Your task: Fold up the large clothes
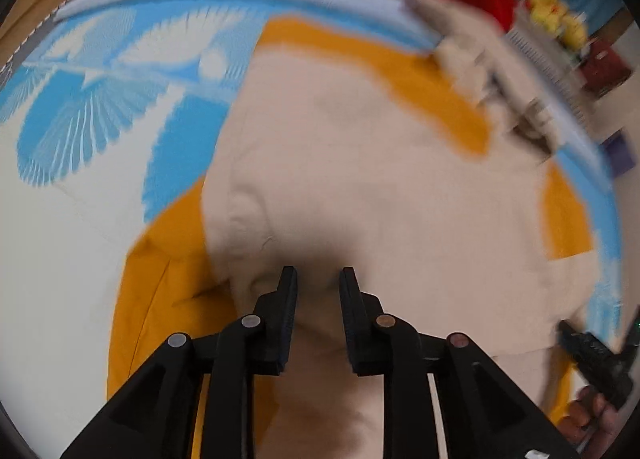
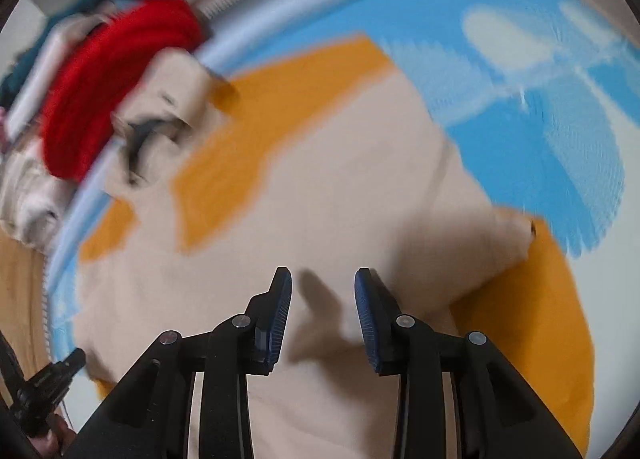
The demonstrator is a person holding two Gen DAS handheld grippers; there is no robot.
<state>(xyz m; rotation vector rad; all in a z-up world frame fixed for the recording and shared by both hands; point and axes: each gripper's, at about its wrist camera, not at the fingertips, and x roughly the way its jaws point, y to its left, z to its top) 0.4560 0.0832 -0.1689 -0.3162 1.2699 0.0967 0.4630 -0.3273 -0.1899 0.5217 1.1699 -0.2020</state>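
Taking the beige garment (image 1: pixel 360 179) as the landmark: it lies spread over an orange cloth (image 1: pixel 160 299), and both rest on a blue-and-white patterned mat (image 1: pixel 100 119).

On the garment's left side, the left gripper (image 1: pixel 318 279) hangs right over a raised fold of beige fabric. Its jaws stand narrowly apart and seem to hold nothing, though motion blur leaves it unclear whether the tips touch the cloth. The fold runs straight ahead of these jaws, away from the camera, so the garment's nearest loose edge sits just beneath and ahead of this gripper.

Further right, the right gripper (image 2: pixel 323 283) hovers over the garment's flat middle with its jaws set wider and empty; their shadow falls on the beige cloth between them. From here the beige garment (image 2: pixel 340 187) stretches forward and to both sides, and a pointed beige corner (image 2: pixel 516 235) sticks out to the right of the jaws onto the orange cloth (image 2: pixel 532 331).

Beyond the garment's far edge lie a red garment (image 2: pixel 116 87) and other blurred laundry.

Judging by this, the left gripper is nearer a graspable edge; the right would need to move rightward to reach that corner.
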